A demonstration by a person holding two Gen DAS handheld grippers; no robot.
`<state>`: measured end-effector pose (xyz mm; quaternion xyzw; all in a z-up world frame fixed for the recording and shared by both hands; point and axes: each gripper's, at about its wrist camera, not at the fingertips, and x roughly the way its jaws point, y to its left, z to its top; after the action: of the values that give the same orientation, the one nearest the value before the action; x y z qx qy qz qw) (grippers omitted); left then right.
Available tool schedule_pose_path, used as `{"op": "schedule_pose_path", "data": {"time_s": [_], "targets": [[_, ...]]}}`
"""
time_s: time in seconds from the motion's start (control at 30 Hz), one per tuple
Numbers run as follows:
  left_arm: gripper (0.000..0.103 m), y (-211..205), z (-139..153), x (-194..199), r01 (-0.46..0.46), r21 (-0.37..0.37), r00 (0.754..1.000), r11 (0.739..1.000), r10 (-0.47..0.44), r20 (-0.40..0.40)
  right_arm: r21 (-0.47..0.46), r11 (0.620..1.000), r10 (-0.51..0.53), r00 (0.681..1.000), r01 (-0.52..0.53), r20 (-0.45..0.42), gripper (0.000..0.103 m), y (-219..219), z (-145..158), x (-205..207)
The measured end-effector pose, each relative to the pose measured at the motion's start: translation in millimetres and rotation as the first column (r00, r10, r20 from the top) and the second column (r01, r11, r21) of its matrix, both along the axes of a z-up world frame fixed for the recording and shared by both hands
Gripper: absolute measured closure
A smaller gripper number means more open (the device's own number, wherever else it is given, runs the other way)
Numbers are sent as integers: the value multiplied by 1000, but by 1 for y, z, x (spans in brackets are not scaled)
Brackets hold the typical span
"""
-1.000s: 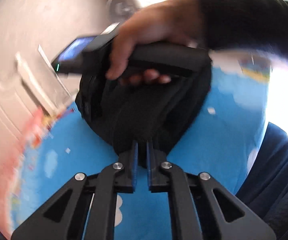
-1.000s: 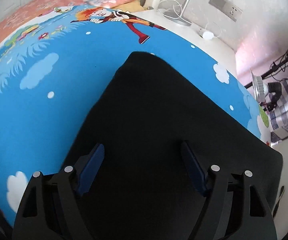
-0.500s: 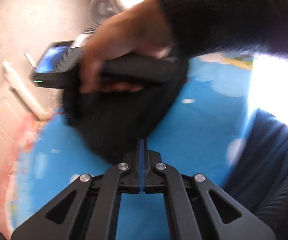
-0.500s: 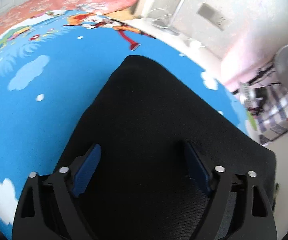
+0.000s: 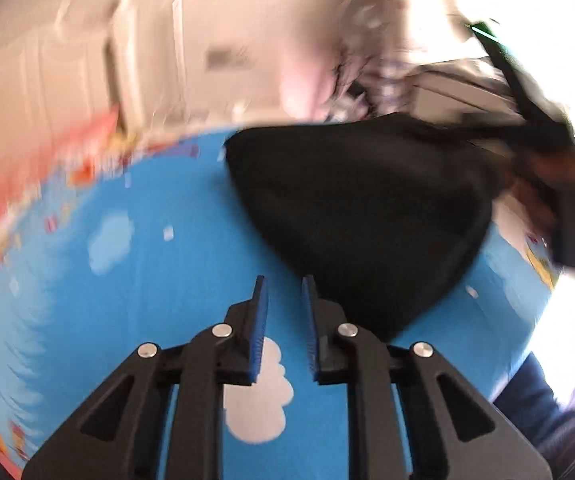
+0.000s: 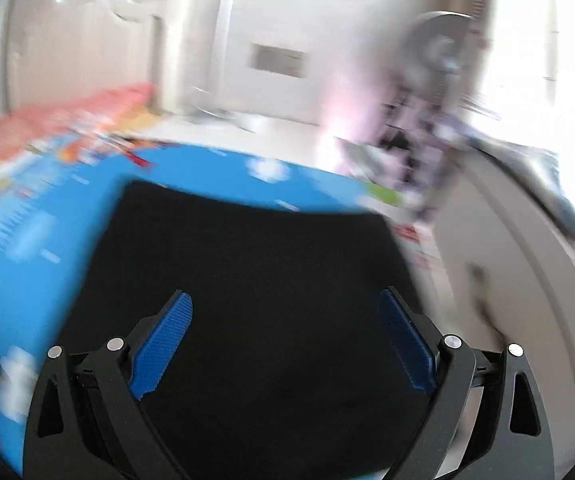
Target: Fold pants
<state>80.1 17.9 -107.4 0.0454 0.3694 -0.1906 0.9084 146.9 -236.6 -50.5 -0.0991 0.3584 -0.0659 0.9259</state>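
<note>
The black pants [image 5: 363, 208] lie folded into a compact pile on the blue cartoon bedsheet [image 5: 135, 288]. My left gripper [image 5: 284, 284] is open by a small gap and empty, just left of the pile's near corner, over the sheet. In the right wrist view the pants [image 6: 255, 280] fill the middle, and my right gripper [image 6: 285, 304] is wide open and empty above them. The other hand with its gripper handle [image 5: 551, 184] shows blurred at the pile's right edge.
A pink pillow [image 6: 59, 116] lies at the sheet's far left. A white floor, a fan [image 6: 443, 48] and a cluttered stand [image 6: 407, 136] lie beyond the bed. A white rounded surface [image 6: 507, 288] is at the right. Both views are motion blurred.
My left gripper has let go of the black fabric, opened a little and swung back to the left. The right gripper has stayed open and tilted up, showing more of the room.
</note>
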Motion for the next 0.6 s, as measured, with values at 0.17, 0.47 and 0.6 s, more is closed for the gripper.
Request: {"op": "schedule_pose_path", "data": {"time_s": [0.17, 0.47, 0.6], "targets": [[103, -42, -24, -12, 167, 176, 985, 970, -157, -72, 14, 992, -121, 991, 122, -55, 9, -51, -35, -3], [61, -12, 52, 53, 96, -45, 992, 994, -92, 82, 226, 967, -110, 992, 120, -54, 5, -74, -53, -2], [60, -23, 45, 162, 77, -95, 997, 992, -75, 30, 212, 970, -109, 993, 117, -53, 5, -72, -54, -3]]}}
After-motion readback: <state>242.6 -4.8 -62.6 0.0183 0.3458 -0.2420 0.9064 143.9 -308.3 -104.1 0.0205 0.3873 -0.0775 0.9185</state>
